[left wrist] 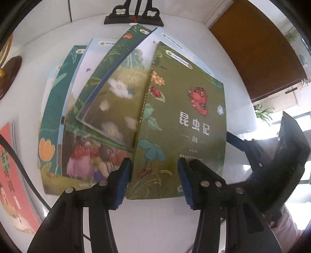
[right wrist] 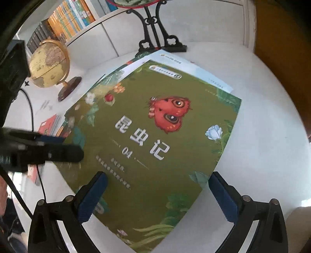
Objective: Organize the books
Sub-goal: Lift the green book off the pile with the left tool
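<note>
Several thin picture books lie fanned in a loose pile on the white table. The top one is a green book with a red moth and the number 04; it also fills the right wrist view. Under it lie a green flower-cover book and teal and pale blue ones. My left gripper is open, its blue pads either side of the green book's near edge. My right gripper is open just above that book's near corner. The left gripper shows at the left of the right wrist view.
A black ornate stand sits at the table's back edge behind the pile. A globe stands at back left. A red book lies at the left. A bookshelf is behind. A brown door is to the right.
</note>
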`<act>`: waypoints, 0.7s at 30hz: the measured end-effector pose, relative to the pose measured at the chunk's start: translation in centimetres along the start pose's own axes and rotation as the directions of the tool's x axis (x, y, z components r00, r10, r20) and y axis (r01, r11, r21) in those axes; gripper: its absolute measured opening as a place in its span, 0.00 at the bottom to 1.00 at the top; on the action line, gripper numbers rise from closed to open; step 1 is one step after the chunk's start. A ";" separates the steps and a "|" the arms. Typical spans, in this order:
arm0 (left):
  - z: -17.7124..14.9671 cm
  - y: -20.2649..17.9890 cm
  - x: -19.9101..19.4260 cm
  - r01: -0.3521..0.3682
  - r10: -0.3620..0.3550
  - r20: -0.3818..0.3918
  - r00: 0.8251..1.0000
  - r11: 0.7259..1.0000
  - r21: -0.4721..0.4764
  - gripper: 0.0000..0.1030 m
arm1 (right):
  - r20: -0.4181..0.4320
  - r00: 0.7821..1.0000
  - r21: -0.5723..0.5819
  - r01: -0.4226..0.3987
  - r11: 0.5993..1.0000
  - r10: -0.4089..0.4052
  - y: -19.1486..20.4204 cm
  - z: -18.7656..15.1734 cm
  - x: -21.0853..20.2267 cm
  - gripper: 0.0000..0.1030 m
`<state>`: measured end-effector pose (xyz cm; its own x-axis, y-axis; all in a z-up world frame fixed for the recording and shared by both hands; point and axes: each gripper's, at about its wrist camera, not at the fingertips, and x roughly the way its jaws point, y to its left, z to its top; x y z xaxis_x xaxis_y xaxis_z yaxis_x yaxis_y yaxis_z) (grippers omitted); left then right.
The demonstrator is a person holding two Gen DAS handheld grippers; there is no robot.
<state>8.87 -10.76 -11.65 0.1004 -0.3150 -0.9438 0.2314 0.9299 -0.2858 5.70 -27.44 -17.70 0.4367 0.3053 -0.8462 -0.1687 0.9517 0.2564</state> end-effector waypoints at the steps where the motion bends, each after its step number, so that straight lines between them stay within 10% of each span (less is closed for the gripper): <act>1: -0.5 -0.1 -0.2 0.007 -0.007 -0.007 1.000 1.000 -0.003 0.44 | 0.003 1.000 -0.004 0.008 1.000 -0.008 0.0 -0.1 -0.1 1.00; 9: -5.0 2.1 0.7 0.100 -0.104 -0.025 0.994 0.989 -0.108 0.44 | -0.016 0.999 -0.155 -0.047 0.987 0.045 1.7 0.1 -0.1 1.00; 15: -4.4 5.4 1.3 0.201 -0.201 0.038 0.979 0.916 -0.346 0.44 | -0.033 0.972 -0.010 -0.233 0.972 0.233 -0.4 -0.9 0.3 1.00; 21: -4.1 1.7 0.5 0.057 -0.052 0.047 0.998 0.992 -0.112 0.40 | -0.048 0.960 0.056 -0.271 0.961 0.274 -1.1 -1.6 0.6 0.82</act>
<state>5.38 -8.56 -13.26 0.1331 -0.3719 -0.9187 0.1270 0.9257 -0.3563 4.73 -28.35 -19.22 0.3308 0.5527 -0.7649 -0.2309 0.8333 0.5023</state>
